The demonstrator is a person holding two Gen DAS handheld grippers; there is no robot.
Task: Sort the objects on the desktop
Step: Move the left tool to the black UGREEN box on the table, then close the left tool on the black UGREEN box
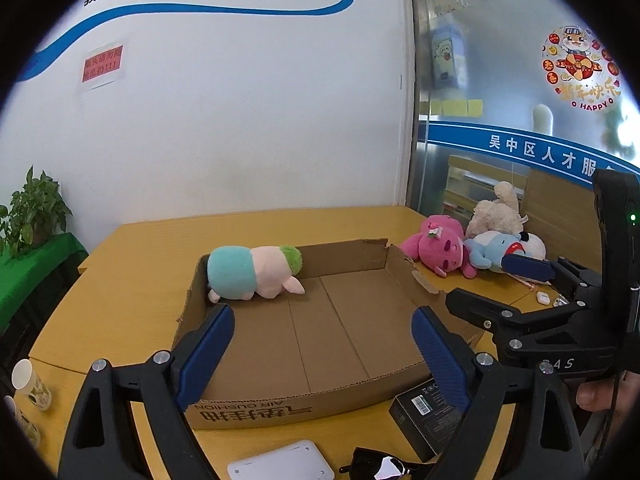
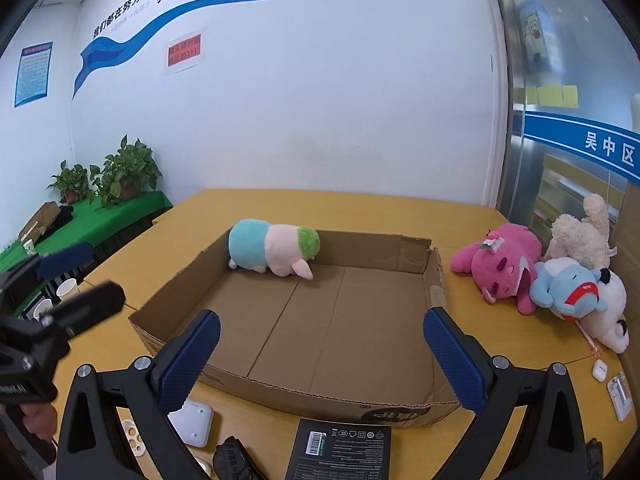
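Cardboard box at frame centre holds one teal-pink plush. Both tools, left tool and right tool, are released, empty. Grip the pink plush, centre right on the counter, by its body.

Yellow wooden surface has a cardboard box, plush toys piled right, black box, sunglasses up front.

A white wall with blue swoosh decal, frosted glass partition, green-covered side table holding potted plants.
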